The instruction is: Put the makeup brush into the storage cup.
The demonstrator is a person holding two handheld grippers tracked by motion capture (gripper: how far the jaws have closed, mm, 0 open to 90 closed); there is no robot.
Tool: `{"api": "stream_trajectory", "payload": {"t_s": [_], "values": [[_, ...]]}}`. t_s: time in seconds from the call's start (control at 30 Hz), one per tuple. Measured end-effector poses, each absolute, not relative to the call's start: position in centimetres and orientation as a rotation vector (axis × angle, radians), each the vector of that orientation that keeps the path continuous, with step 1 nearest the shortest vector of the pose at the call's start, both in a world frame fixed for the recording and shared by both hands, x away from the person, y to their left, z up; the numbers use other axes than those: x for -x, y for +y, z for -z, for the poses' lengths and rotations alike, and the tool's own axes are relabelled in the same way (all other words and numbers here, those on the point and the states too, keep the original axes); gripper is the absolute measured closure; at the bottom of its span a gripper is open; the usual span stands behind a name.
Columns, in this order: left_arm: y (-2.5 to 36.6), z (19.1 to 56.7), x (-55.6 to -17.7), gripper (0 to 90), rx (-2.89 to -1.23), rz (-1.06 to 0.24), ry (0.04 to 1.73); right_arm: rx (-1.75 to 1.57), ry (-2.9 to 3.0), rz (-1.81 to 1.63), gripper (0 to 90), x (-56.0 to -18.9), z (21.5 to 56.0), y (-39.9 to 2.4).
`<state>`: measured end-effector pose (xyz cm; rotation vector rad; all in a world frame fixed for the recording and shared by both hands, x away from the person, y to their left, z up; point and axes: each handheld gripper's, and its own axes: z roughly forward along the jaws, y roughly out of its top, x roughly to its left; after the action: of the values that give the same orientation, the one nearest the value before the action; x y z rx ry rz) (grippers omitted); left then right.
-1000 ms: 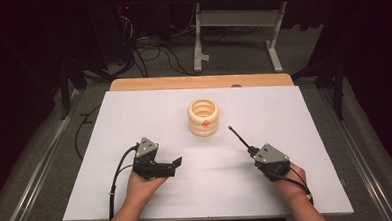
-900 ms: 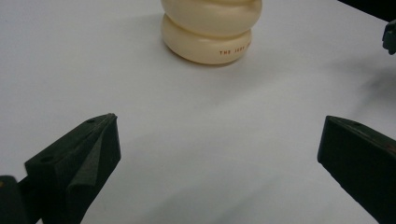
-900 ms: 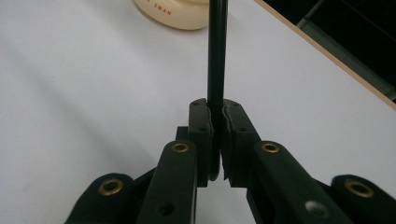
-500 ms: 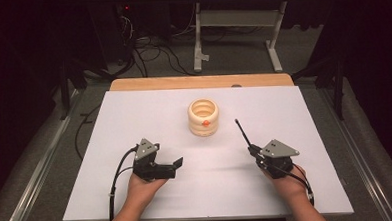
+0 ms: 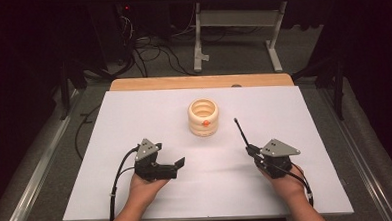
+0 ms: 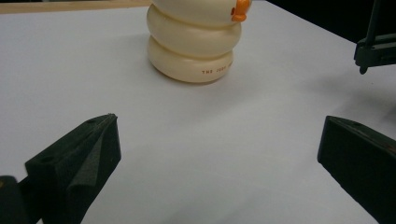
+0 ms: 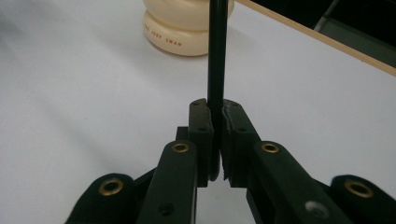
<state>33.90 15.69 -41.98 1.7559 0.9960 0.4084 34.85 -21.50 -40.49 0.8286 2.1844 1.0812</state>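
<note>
A thin black rod [image 5: 242, 133] sits pinched between the jaws of your right hand-held gripper [image 5: 251, 150], its free end slanting up and away toward the cream ringed holder [image 5: 203, 117] at mid-tabletop. In the right gripper view the rod [image 7: 217, 56] rises straight from the clamped pads, crossing in front of the holder [image 7: 184, 28], which carries small red lettering low on its side. The rod's tip stops near the holder, to its right, not touching it.

Your left hand-held gripper [image 5: 179, 164] rests on the white tabletop [image 5: 134, 118] with its jaws spread wide and nothing between them; bare white surface lies between it and the holder. In the left gripper view an orange knob [image 6: 240, 10] sticks out from the holder's upper ring.

Behind the white sheet runs a wooden edge [image 5: 198, 82]; beyond it, cables [image 5: 146, 47] and a grey metal stand [image 5: 235, 23] sit on the dark floor.

Compared with a second ago, your right hand-held gripper has tilted, so the rod now points more steeply away; your left one lies as before.
</note>
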Motion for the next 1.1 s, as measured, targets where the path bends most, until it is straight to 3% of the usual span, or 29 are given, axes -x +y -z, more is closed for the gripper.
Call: {"api": "stream_trajectory", "payload": {"t_s": [0.73, 1.1], "values": [[15.6, 41.6, -33.6, 0.3, -1.754, -0.421, 0.981, -0.776, 2.154, -1.107, 86.4, -36.1, 38.4, -19.3], [15.6, 41.7, -33.3, 0.4, -1.744, -0.402, 0.978, -0.757, 2.159, -1.139, 86.4, -35.6, 39.2, -19.3]]}}
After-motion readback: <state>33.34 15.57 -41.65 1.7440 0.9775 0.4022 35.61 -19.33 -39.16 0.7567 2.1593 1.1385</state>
